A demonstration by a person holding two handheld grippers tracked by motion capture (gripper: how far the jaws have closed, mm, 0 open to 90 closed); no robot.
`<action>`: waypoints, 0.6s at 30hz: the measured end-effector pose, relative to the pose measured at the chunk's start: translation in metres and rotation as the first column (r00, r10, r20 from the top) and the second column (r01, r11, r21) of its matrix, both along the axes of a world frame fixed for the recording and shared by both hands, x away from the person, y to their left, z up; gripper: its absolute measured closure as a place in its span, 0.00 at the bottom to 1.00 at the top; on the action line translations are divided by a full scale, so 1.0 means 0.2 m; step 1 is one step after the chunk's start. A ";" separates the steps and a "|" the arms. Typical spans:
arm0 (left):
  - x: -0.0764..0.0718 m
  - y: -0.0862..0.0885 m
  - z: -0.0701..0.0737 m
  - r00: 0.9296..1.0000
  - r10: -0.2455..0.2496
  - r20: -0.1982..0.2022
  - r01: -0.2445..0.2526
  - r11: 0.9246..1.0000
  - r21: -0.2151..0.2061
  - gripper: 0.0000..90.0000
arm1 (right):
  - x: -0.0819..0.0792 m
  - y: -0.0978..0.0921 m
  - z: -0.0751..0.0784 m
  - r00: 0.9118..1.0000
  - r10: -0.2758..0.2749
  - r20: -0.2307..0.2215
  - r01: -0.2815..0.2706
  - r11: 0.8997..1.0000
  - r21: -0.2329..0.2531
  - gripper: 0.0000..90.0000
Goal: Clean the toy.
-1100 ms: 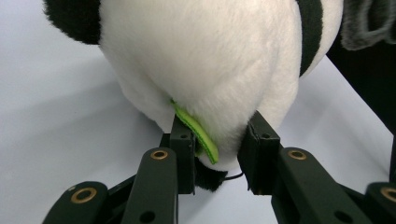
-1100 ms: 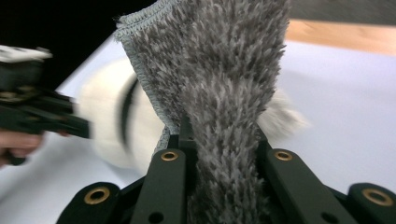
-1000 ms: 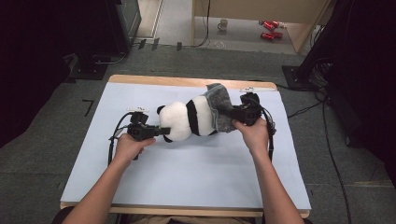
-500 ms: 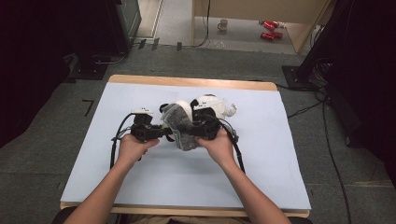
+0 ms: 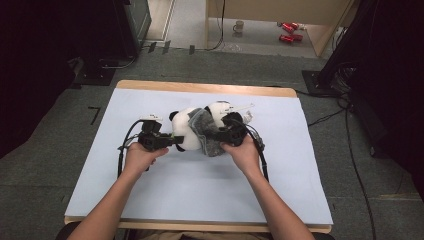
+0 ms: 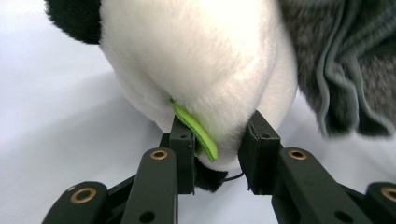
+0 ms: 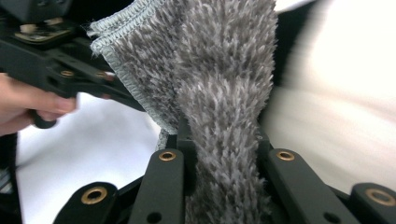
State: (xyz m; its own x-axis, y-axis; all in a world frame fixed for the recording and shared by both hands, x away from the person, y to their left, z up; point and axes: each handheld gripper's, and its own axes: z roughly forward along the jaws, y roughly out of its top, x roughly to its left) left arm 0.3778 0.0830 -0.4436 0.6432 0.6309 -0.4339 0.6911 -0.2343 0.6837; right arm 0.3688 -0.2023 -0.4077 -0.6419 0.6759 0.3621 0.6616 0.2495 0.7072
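A black-and-white plush panda (image 5: 212, 120) lies near the middle of the pale mat (image 5: 150, 200). My left gripper (image 5: 172, 141) is shut on the panda's white end (image 6: 205, 70), where a green tag (image 6: 198, 133) sticks out between the jaws. A fuzzy grey cloth (image 5: 202, 132) is draped over the panda's body. My right gripper (image 5: 217, 136) is shut on that grey cloth (image 7: 219, 93), which bunches between its jaws. Past the cloth, the right gripper view shows the left gripper (image 7: 60, 70) and the hand on it.
The mat covers a wooden table whose back edge (image 5: 200, 87) shows. Cables (image 5: 260, 150) trail from both grippers across the mat. On the floor beyond stand dark equipment (image 5: 110, 30), a mug (image 5: 239, 26) and red items (image 5: 287, 32).
The right gripper has pulled the grey cloth from the panda's right end leftward over its body, toward the left gripper. The panda has turned and shifted a little. The left gripper has stayed clamped.
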 end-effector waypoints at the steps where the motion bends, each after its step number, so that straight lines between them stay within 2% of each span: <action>1: 0.00 0.01 0.00 1.000 0.001 -0.009 -0.001 1.000 -0.005 0.77 | 0.01 -0.03 0.00 1.000 -0.009 -0.005 0.010 1.000 0.007 0.84; 3: 0.01 0.01 0.00 1.000 -0.003 -0.021 0.002 1.000 -0.007 0.78 | 0.02 -0.08 0.00 1.000 -0.025 -0.014 0.026 0.999 0.030 0.84; 7: 0.03 0.03 -0.01 1.000 -0.006 -0.031 0.006 1.000 -0.001 0.78 | 0.03 -0.14 0.03 0.999 -0.044 -0.027 0.045 0.998 0.041 0.84; 10: 0.04 0.04 -0.02 1.000 -0.011 -0.018 0.012 1.000 0.014 0.77 | 0.04 -0.20 0.04 0.998 -0.064 -0.028 0.066 0.996 0.055 0.84; 14: 0.05 0.04 -0.02 1.000 -0.010 -0.004 0.010 1.000 0.007 0.77 | 0.05 -0.28 0.04 0.995 -0.098 -0.035 0.101 0.992 0.070 0.83; 18: 0.07 0.05 -0.04 1.000 -0.003 -0.001 0.003 1.000 0.008 0.77 | 0.06 -0.34 0.03 0.991 -0.129 -0.030 0.130 0.990 0.055 0.83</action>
State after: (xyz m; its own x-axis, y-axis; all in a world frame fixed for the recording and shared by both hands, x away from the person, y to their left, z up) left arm 0.3922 0.0931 -0.4506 0.6445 0.6322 -0.4301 0.6914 -0.2416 0.6809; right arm 0.3812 -0.2696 -0.4011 -0.5398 0.7305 0.4182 0.7045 0.1202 0.6994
